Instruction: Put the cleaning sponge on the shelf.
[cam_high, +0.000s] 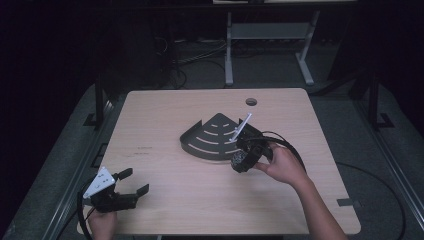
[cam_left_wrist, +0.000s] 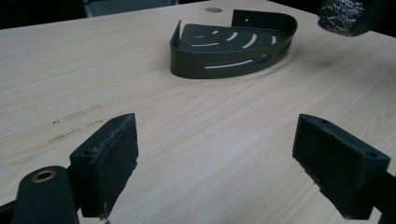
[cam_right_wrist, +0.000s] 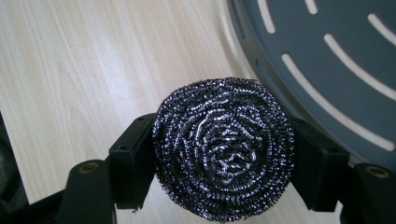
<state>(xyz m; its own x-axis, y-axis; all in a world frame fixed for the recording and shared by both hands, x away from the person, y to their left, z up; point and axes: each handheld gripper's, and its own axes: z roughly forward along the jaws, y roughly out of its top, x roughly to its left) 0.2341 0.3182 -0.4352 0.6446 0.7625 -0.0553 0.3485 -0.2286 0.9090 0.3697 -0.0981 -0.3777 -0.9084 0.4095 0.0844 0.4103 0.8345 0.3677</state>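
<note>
- High view: right gripper (cam_high: 243, 161) sits at the front-right edge of the corner shower caddy (cam_high: 212, 136), held by the person's right hand (cam_high: 282, 165). Jaws clamped on a steel-wool scourer (cam_high: 238, 162).
- Right gripper view: scourer (cam_right_wrist: 224, 147) pinched side-on between both pads (cam_right_wrist: 133, 163), coil face toward the camera. Grip across the widest part, prob. so the springy ball can't squirm out.
- Scourer hangs over bare table (cam_right_wrist: 84, 70), just beside the caddy's curved wall (cam_right_wrist: 327, 60); not yet inside. Judgement: carry leg of a drop into the caddy.
- Caddy lies flat, slotted floor up, approx. mid-table; open top suits a drop from above.
- Left gripper view: left gripper (cam_left_wrist: 219, 168) jaws wide apart, nothing between, pads (cam_left_wrist: 114, 163) low over the table. In high view it (cam_high: 131, 183) is parked at the near-left corner, well apart from the caddy, likely kept out of the right arm's path.
- Risk: caddy unsecured; a knock on the wall could slide it.
</note>
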